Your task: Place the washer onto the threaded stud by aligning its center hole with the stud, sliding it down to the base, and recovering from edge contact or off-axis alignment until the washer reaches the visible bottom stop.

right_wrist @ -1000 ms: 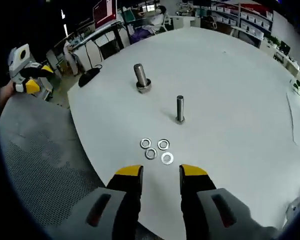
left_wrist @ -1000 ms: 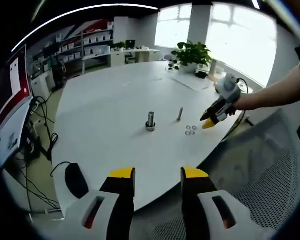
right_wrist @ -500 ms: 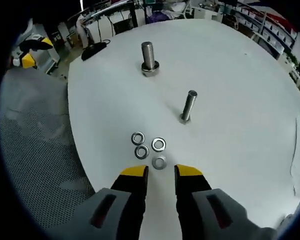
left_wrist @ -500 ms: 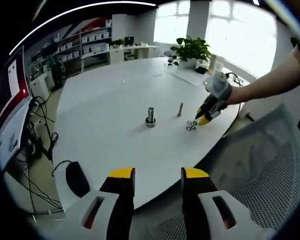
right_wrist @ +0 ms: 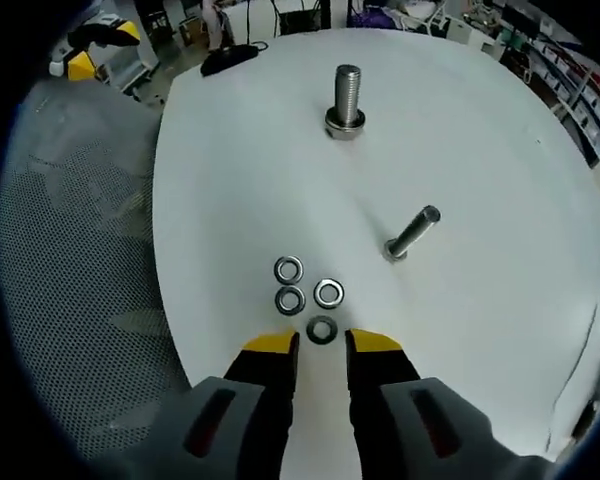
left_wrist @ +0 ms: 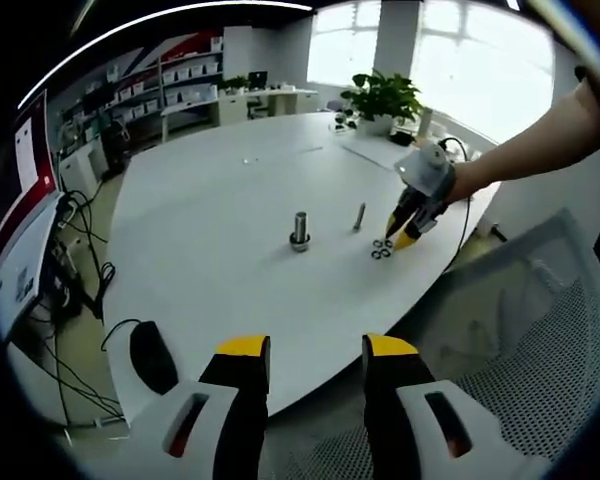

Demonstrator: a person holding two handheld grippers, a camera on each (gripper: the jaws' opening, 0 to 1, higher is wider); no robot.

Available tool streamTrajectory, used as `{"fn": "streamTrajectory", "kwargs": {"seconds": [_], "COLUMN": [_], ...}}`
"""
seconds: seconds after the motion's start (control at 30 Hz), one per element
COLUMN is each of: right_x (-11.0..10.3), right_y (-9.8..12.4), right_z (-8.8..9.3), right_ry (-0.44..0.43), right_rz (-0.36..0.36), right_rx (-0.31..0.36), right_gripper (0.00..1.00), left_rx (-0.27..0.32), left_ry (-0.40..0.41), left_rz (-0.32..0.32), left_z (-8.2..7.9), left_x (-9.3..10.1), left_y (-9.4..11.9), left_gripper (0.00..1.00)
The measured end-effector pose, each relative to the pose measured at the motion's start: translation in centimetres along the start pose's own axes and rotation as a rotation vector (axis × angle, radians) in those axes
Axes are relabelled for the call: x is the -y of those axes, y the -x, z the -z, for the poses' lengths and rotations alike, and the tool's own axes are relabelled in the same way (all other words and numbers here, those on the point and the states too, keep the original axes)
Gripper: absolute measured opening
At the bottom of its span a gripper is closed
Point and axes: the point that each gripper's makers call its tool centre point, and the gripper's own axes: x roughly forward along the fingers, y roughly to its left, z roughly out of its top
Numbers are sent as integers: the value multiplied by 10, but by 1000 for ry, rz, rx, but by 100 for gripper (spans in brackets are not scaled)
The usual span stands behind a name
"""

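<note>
- Nearest washer (right_wrist: 322, 329): flat on the white table (right_wrist: 480, 150), just ahead of the right gripper (right_wrist: 321, 343), alongside three more washers (right_wrist: 289, 284).
- Right gripper: yellow-tipped jaws slightly parted, straddling the washer without pinching it.
- Large threaded stud (right_wrist: 346, 101): upright, well beyond; slimmer bolt (right_wrist: 412, 233) between.
- Left gripper (left_wrist: 306, 349): jaws spread wide, holding nothing, at the table's near edge.

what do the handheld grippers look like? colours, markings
Both match: the left gripper and right gripper have black jaws with yellow tips on light grey bodies, each jaw base showing a dark slot with a red-orange mark. The person's forearm is bare, no sleeve visible.
</note>
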Motion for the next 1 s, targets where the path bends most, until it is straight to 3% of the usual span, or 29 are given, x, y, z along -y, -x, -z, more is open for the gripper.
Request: {"fn": "streamTrajectory", "kwargs": {"seconds": [0.17, 0.6, 0.73, 0.83, 1.0], "right_x": [0, -3, -3, -4, -1], "right_y": [-1, -3, -2, 0, 3], "right_z": [-1, -3, -2, -1, 7], "right_ry": [93, 162, 159, 99, 55], "right_rz": [-7, -9, 19, 11, 7], "right_rx": [-55, -190, -172, -116, -121], "right_gripper": [17, 15, 14, 14, 14], "left_rx": [-7, -22, -19, -20, -21], "left_ry": [-2, -13, -13, -14, -13], "left_rz": [-5, -11, -13, -15, -18], "left_z": [2, 4, 3, 4, 4], "left_x": [0, -1, -1, -1, -2], "left_y": [0, -1, 0, 0, 0], "left_gripper": [35, 35, 35, 35, 34]}}
